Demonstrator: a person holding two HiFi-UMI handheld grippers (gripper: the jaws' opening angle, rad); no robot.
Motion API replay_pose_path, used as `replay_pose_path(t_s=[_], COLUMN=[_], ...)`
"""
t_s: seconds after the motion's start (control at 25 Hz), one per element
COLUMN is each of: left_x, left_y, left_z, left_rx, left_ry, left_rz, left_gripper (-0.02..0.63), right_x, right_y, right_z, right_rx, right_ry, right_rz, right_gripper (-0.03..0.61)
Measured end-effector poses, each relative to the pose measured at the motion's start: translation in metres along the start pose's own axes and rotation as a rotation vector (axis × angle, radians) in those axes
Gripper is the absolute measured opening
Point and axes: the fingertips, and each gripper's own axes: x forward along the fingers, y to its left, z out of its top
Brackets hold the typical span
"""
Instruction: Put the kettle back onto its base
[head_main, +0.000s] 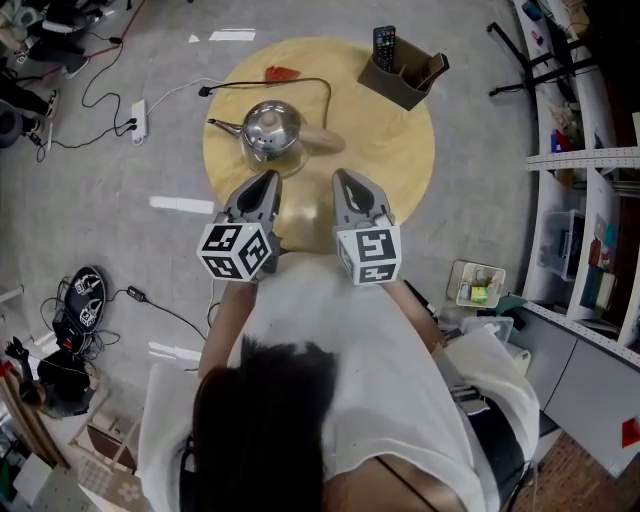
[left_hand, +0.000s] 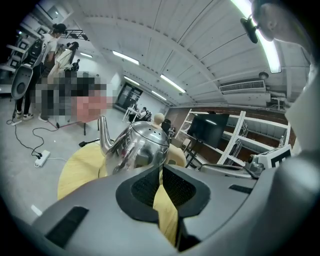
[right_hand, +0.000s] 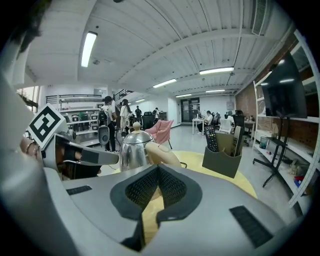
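My head view looks steeply down from above the person onto the round tabletop (head_main: 400, 160), which fills the frame from 10 to 1 o'clock. The left gripper view rides low on the left gripper (head_main: 268, 180) and faces across the tabletop, very near the kettle (left_hand: 142, 145) at 12 o'clock. The right gripper view faces the same way from alongside, a little farther back, with the kettle at 11 o'clock and the remote holder (right_hand: 222, 161) at 1 o'clock. All three views share the kettle and tabletop, and the right gripper view catches the left gripper at 9 o'clock.
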Motion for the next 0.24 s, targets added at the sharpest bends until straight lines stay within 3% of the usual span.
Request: replay_pose_path(t_s=[0.24], left_x=[0.0022], left_y=[0.0009], left_z=[-0.0022], left_rx=[0.002], left_ry=[0.008], left_rz=[0.005], left_gripper=[0.041], right_x=[0.0021], right_y=[0.0075], right_z=[-0.0025], right_rx=[0.007], right_ry=[0.005], right_rz=[0.015], right_gripper=[0.026])
